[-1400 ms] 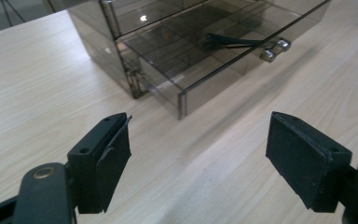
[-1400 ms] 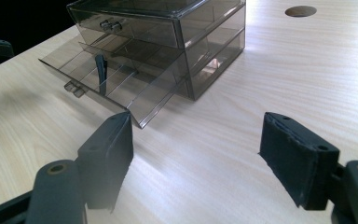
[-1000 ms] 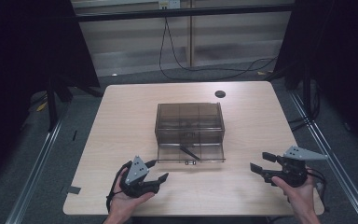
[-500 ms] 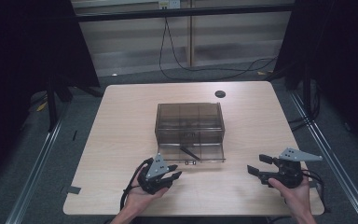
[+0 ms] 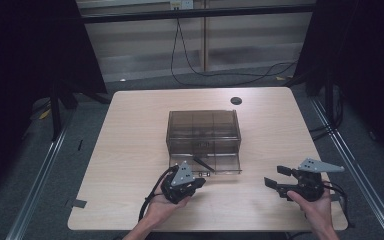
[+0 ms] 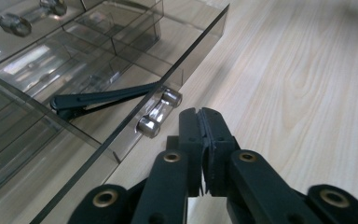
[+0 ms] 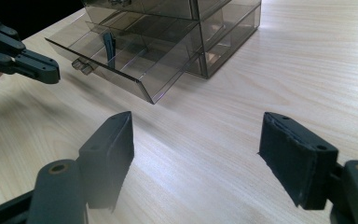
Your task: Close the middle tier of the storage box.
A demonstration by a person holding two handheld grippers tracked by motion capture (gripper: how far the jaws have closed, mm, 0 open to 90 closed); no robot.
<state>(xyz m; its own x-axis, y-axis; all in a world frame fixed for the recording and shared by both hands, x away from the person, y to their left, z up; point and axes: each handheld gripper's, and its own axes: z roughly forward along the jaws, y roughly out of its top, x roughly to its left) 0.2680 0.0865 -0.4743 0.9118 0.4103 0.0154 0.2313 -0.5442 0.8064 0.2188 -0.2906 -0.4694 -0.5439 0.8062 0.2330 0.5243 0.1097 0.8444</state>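
**A:** High view: the smoky clear plastic drawer box (image 5: 203, 131) sat mid-table, its bottom drawer (image 5: 206, 164) pulled out, a slim black clip-like tool (image 5: 200, 163) lying inside. The left gripper (image 5: 196, 184) was just in front of the drawer.

**B:** Left gripper view had its jaws pressed together on nothing, having just closed, right beside the drawer's little clear knob handle (image 6: 159, 113). Looked like it was lining up to push the drawer shut, nudging squarely.

**A:** Right gripper view: the right gripper (image 7: 196, 156) spread wide, empty, well off.
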